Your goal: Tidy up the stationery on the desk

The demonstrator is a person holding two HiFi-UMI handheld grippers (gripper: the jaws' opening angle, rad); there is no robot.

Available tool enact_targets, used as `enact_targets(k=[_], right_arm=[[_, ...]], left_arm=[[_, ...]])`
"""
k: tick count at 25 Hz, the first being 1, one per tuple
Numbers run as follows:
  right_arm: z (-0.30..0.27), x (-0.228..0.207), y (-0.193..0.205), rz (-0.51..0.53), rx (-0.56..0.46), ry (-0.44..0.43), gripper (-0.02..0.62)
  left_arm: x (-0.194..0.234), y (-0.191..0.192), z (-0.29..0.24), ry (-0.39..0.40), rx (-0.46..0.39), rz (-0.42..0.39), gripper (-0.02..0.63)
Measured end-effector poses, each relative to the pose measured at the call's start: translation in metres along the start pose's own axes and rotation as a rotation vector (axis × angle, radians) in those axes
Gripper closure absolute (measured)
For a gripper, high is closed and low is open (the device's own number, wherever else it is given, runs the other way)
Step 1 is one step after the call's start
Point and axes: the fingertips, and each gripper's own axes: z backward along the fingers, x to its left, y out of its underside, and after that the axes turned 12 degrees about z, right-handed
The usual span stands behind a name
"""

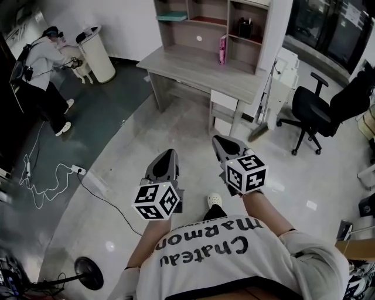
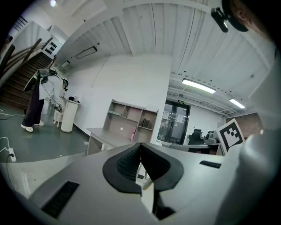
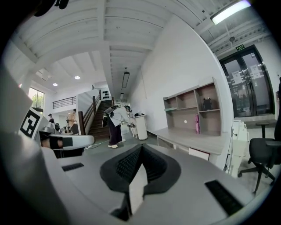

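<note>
The fingers point(image 2: 125, 163) of the left gripper point(image 2: 140, 146) are pressed together with nothing between them. The right gripper point(image 3: 141, 148) is likewise closed and empty. Both are held out side by side over the floor, well apart from the desk point(image 1: 193, 71). The stationery is noted there: a pink upright item point(image 1: 222, 50) stands at the rear of the surface, and a dark holder point(image 1: 245, 27) sits in the right-hand compartment of the shelf unit point(image 1: 211, 17). The step in hand is judged to be the approach, with no tidying yet begun. It is advised that the front edge be met squarely and that the fingers be spread before any item is reached. Headroom over the surface is limited by the shelves, so a low, level entry is recommended. Open floor lies ahead. A cable point(image 1: 99, 193) trails to the left and an office chair point(image 1: 316, 111) stands to the right; passage between them appears ample.
</note>
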Motion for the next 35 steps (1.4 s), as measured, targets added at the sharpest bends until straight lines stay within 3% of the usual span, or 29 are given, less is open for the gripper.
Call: enact_targets(k=[5,14,19,23,35], right_arm=[[-0.045,-0.053,-0.005,-0.007,0.020,-0.004,0.583],[-0.134,-0.145,-0.052,0.053,-0.024,-0.050,0.583],[-0.159,-0.192,-0.077,0.071,-0.078,-0.043,0.583],[-0.164,-0.207,-0.085,0.082,-0.120,-0.055,0.583],[-0.182,-0.232,-0.066,0.097,-0.064,-0.085,0.583]], left_arm=[[0.001,-0.013,-0.067,0.032,-0.008,0.014,0.590],[0.007,-0.060,-0.189,0.035,-0.070,-0.009,0.589],[0.006,-0.079,-0.230,0.040,-0.125,-0.019,0.589],[0.004,-0.081,-0.246,0.034,-0.142,-0.045,0.589],[-0.007,-0.076,-0.293,0.064,-0.105,-0.043,0.589]])
